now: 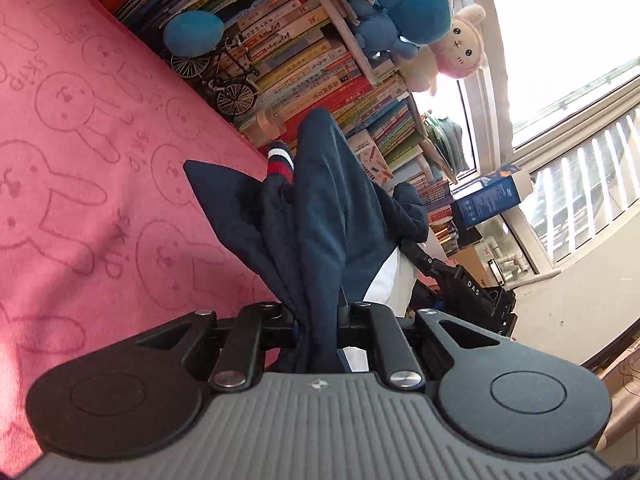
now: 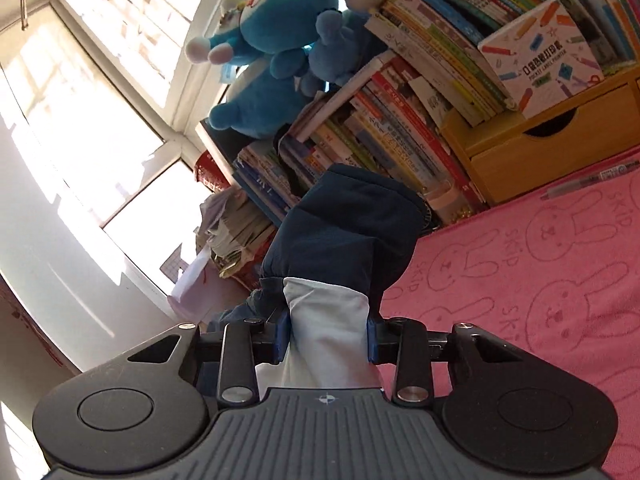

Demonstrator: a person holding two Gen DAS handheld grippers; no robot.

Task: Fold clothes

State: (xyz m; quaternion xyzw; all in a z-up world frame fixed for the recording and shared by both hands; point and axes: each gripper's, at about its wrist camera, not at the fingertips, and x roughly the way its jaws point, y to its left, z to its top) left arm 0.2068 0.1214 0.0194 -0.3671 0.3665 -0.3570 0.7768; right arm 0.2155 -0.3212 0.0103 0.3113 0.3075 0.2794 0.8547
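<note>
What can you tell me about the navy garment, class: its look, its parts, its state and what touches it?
The navy garment is dark blue cloth with a white panel or lining and a red, white and navy striped ribbed cuff. It is bunched and creased, not yet folded. The left gripper is shut on a gathered navy fold; the right gripper is shut on the white part. It rises over the pink rabbit-print cloth.

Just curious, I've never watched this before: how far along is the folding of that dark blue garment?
Early, by the look of it. Done: both grips are taken. In hand: the left hand-held gripper pinches bunched navy garment, and the right hand-held gripper clamps its white part, holding it above the pink towel. Left: laying it flat and making folds; no neat fold shows yet.
</note>
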